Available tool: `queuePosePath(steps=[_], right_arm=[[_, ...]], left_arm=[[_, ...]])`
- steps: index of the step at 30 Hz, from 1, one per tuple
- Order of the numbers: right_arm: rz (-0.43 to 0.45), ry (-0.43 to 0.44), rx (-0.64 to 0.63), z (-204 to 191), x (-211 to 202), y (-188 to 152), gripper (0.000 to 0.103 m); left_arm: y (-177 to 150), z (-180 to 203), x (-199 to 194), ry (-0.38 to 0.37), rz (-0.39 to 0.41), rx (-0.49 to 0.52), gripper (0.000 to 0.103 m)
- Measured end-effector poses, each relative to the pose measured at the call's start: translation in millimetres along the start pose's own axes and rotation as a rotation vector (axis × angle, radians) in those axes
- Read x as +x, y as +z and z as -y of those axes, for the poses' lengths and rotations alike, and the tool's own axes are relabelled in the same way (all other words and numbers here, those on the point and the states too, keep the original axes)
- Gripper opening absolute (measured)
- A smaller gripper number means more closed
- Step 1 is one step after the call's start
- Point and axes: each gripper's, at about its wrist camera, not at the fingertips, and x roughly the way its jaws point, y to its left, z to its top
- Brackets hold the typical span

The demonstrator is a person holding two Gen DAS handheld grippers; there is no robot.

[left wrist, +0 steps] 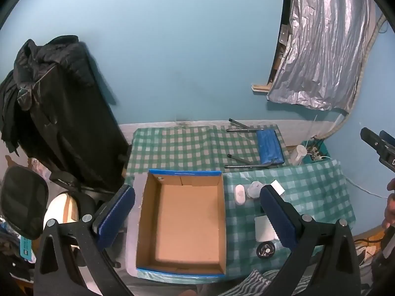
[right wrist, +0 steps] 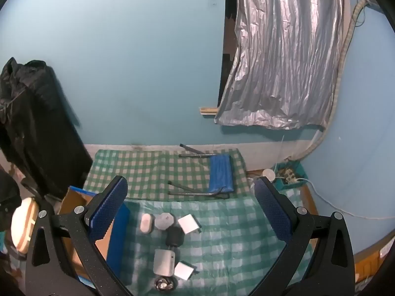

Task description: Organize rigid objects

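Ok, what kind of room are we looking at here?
Probably a lived-in bedroom or spare room, not a lab: a checked cloth covers the work surface, a black jacket hangs over a tall stand, and a crinkled silver sheet covers what seems a window.

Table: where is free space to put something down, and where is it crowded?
Free: inside the box, and the cloth right of the small items. Crowded: the strip beside the box, from the white oval to the wheel.
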Motion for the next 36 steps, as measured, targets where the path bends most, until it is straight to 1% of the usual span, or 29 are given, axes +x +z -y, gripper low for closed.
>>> queuePosePath(steps=[6, 7, 12, 14, 22, 27, 36], right_arm=[[-0.014, 0.002, -0.001, 2.3, 0.3, 0.4, 0.101], [-0.013, 0.0, -0.001, 2.3, 0.1, 0.2, 0.101], [-0.018, 0.012, 0.002, 1.0, -2.1, 8.0, 0.101], [-0.022, 0.01, 0.001, 3.3, 0.0, 1.1, 0.101], [-0.022, 0.01, 0.003, 4.2, 2.0, -2.6, 0.101], [-0.027, 0.01, -0.001, 1.0, 1.8, 3.2, 0.101], [-0.026, 0.01, 0.001, 1.4, 2.0, 3.9, 0.101]], left_arm=[[-1.9, 0.7, 3.2, -0.01, -0.018, 0.0, 0.102], [2.2, -5.3, -1.6, -0.006, -0.014, -0.005, 0.102], [5.2, -8.2, -2.1, 0.003, -0.008, 0.005, 0.102], [3.6, -3.2, -4.2, 0.008, -0.002, -0.002, 0.102], [1.4, -4.7, -6.4, -0.006, 0.016, -0.011, 0.102], [1.2, -5.3, -7.1, -0.009, 0.017, -0.01, 0.102], [2.7, -4.0, -5.9, -0.01, 0.012, 0.003, 0.102]])
